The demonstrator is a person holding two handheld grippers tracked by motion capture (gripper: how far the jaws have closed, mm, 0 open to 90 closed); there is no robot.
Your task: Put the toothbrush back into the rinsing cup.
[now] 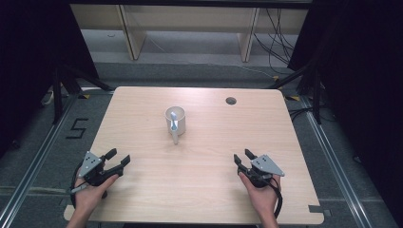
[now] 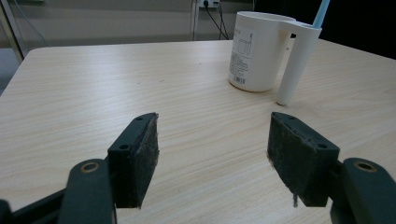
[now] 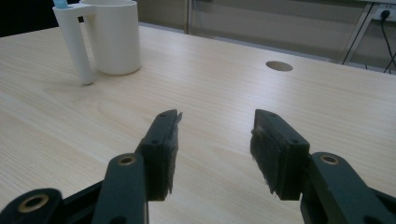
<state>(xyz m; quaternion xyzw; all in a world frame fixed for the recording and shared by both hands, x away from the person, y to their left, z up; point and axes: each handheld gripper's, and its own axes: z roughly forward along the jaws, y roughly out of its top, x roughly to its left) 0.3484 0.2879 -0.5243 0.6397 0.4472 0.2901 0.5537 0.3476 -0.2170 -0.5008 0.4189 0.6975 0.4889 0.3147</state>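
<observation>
A white mug [image 1: 175, 120] stands upright at the middle of the wooden table [image 1: 204, 190], its long straight handle [image 1: 175, 137] facing the near edge. A light blue stick [image 1: 173, 122] leans inside it. In the left gripper view the mug [image 2: 256, 49] is ahead to the right, the blue stick [image 2: 321, 13] rising behind its handle. In the right gripper view the mug [image 3: 114, 35] is far left. My left gripper [image 1: 118, 158] rests open near the front left corner. My right gripper [image 1: 242, 157] rests open at the front right. Nothing lies between either pair of pads.
A round cable hole [image 1: 231, 100] sits in the table's far right area, also seen as the hole [image 3: 279, 66] in the right gripper view. Beyond the table are wooden furniture legs [image 1: 132, 33], cables [image 1: 278, 42] on the floor and dark curtains at both sides.
</observation>
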